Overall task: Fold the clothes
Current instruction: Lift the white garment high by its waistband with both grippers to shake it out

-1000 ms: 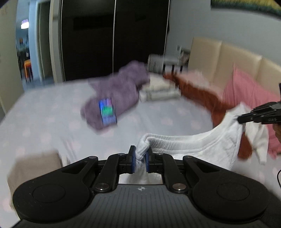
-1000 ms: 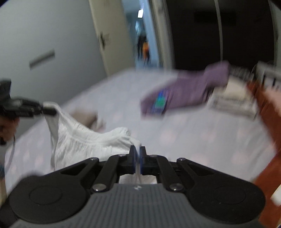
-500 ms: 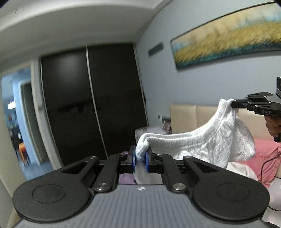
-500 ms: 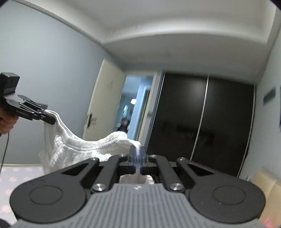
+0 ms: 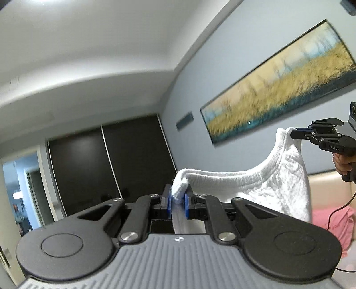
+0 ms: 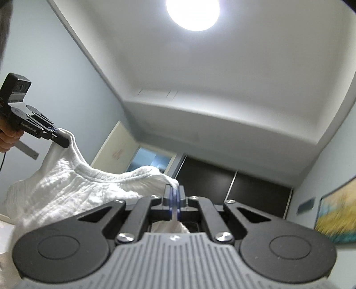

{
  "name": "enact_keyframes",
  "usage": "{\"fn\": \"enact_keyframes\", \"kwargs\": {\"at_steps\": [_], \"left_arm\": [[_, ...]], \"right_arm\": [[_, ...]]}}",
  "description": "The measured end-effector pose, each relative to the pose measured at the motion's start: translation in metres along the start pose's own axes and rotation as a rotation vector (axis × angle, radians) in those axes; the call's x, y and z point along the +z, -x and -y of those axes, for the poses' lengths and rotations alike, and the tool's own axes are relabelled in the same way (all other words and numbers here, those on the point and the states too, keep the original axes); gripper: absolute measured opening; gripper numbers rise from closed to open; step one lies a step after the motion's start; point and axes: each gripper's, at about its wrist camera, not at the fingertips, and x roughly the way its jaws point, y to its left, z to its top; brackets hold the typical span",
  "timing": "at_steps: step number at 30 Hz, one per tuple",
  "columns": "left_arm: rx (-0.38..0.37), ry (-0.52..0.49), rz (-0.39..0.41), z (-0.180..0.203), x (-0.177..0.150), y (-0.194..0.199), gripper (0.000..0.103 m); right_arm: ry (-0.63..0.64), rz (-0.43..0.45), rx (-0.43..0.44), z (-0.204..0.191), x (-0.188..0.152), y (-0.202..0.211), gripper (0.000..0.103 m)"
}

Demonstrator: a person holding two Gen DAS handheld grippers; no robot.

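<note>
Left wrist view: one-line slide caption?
Left gripper and right gripper pinch a white garment aloft between them.

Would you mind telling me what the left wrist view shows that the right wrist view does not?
Only the left wrist view shows the pink pillow and beige headboard. Only the right wrist view shows the ceiling light and the cream door. Both show the white garment stretched in the air between the left hand-held gripper and the right hand-held gripper, plus the dark wardrobe and the landscape painting.

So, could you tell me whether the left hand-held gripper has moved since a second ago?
Yes: the left hand-held gripper rose, tilting from the bed up toward the painting.
</note>
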Motion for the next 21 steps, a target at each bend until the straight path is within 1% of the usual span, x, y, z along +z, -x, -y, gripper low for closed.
{"fn": "enact_keyframes", "kwargs": {"at_steps": [3,5,7,10,13,15,17,19,21], "left_arm": [[0.072,-0.036,0.07,0.01,0.03,0.014,0.009],[0.098,-0.055,0.105,0.018,0.047,0.024,0.009],[0.117,-0.089,0.122,0.029,0.058,0.032,0.009],[0.12,-0.119,0.122,0.044,0.064,0.04,0.009],[0.089,-0.09,0.102,0.047,0.057,0.037,0.009],[0.074,-0.069,0.07,0.045,0.048,0.03,0.009],[0.063,-0.04,0.02,0.04,0.034,0.018,0.009],[0.044,0.004,-0.066,0.027,0.01,-0.005,0.009],[0.02,0.057,-0.168,0.012,-0.023,-0.032,0.009]], "right_arm": [[0.068,0.049,-0.056,0.007,0.023,0.005,0.003],[0.117,0.081,-0.094,0.009,0.038,0.011,0.003],[0.166,0.105,-0.113,0.01,0.05,0.019,0.003],[0.227,0.137,-0.138,0.009,0.062,0.033,0.003],[0.227,0.144,-0.144,0.01,0.051,0.035,0.003],[0.211,0.127,-0.138,0.01,0.045,0.028,0.003],[0.204,0.087,-0.129,0.009,0.035,0.019,0.003],[0.185,0.023,-0.105,0.009,0.018,0.007,0.003],[0.159,-0.053,-0.068,0.006,-0.005,-0.008,0.003]]}}
